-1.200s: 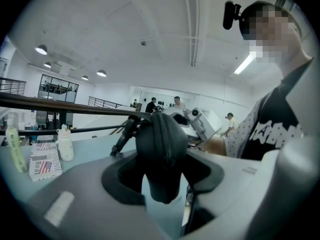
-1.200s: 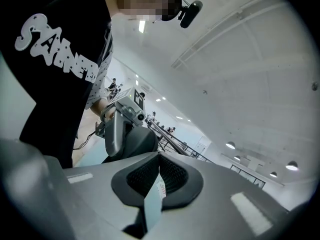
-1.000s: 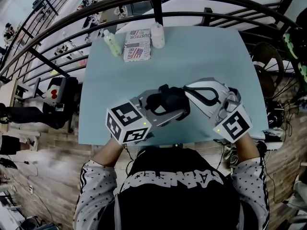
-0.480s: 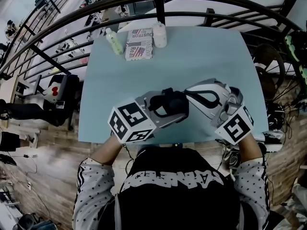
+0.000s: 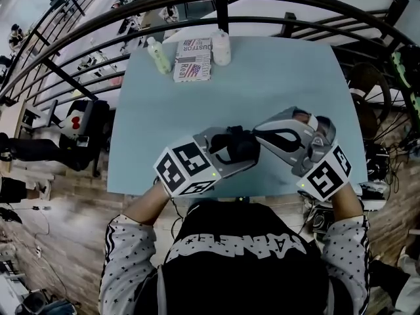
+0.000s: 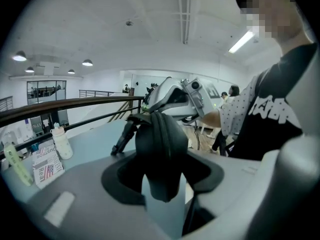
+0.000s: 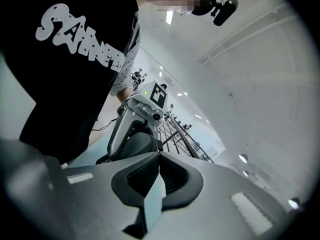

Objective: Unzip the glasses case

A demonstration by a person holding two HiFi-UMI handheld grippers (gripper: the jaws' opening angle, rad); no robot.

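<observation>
well, the left claw (image 6: 162,184) is clamping firmly on the lower end of the black glasses case (image 6: 159,139), and it's holding the case upright over the near side of the pale blue desk (image 5: 275,77), right in front of the person. the right claw (image 7: 159,155) is sitting at the top of the case with its jaws pressed fully together. it's looking as if they're pinching something small up there, most likely the zip pull, but the pull is too small to make out, so i'm not calling it held. a thin black strap (image 6: 125,136) is hanging off the case's left side.

as for progress, the zip seam (image 6: 161,126) is running over the side facing the left claw's camera, and it's showing no gap at all, with the two halves sitting tight together. so i'm judging that the bracing and the reach for the zip are done. the unzipping proper is looking barely begun, if begun at all. dragging the slider all the way round the case's edge is what's remaining.
</observation>
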